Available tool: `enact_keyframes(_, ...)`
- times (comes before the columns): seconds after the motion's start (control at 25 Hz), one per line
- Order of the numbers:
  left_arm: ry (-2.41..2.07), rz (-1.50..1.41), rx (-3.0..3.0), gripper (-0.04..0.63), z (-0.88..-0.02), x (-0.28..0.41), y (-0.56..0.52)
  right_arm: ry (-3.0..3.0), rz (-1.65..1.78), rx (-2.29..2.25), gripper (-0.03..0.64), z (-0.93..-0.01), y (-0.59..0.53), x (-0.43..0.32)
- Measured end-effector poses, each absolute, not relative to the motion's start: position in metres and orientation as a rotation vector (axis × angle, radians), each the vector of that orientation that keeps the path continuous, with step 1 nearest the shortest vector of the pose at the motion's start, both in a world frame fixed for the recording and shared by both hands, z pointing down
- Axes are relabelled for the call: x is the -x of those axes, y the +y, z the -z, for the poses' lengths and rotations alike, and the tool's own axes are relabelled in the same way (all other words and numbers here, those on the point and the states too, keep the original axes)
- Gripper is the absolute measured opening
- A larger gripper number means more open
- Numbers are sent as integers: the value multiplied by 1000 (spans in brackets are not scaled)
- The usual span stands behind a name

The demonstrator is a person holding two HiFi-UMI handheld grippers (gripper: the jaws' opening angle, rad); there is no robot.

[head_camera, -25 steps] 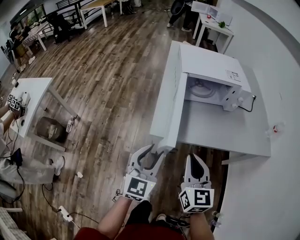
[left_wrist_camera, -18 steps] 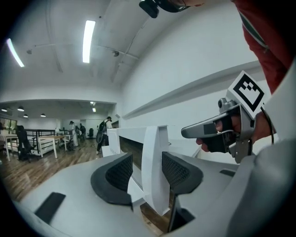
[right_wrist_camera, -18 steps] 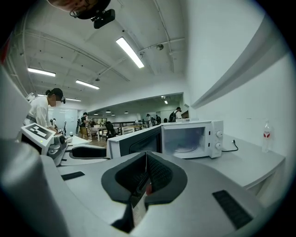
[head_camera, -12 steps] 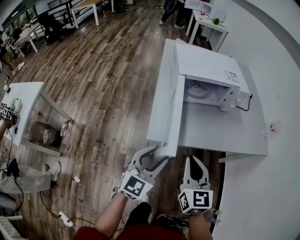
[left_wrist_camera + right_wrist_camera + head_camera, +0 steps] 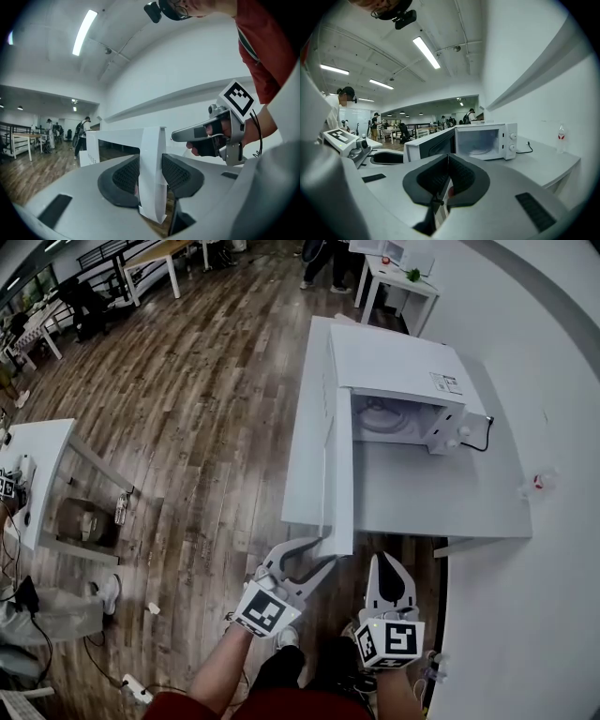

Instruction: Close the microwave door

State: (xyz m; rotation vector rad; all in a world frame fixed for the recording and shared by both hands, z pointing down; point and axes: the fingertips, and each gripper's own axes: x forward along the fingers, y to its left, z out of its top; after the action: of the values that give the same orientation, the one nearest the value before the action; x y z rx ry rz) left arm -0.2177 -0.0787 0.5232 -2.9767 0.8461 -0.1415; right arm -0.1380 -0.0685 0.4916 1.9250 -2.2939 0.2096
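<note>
The white box-shaped microwave (image 5: pixel 394 362) sat on the white worktop (image 5: pixel 422 498), its white door (image 5: pixel 314 446) wide open, 1 glass turntable (image 5: pixel 380 418) inside. The left gripper (image 5: pixel 326 549) was closing onto the door's edge. The right gripper (image 5: pixel 386 559) stayed off it, pressed together and empty.

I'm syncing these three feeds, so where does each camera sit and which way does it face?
Head view: on the person's head, steeply down onto the open microwave door, left gripper, right gripper, forearms.
Left gripper view: on that gripper, level; jaws closing on the door's edge; right gripper and red sleeve beyond.
Right gripper view: on that gripper, facing the microwave over shut jaws; left gripper at left.
Shared: all three show the door.
</note>
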Motion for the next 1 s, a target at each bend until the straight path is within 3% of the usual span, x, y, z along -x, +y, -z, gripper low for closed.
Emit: enact_keyframes(1.0,930,241,2969,157,-524,98,-83,-2394,-187,-1863,29,-481,-86,17)
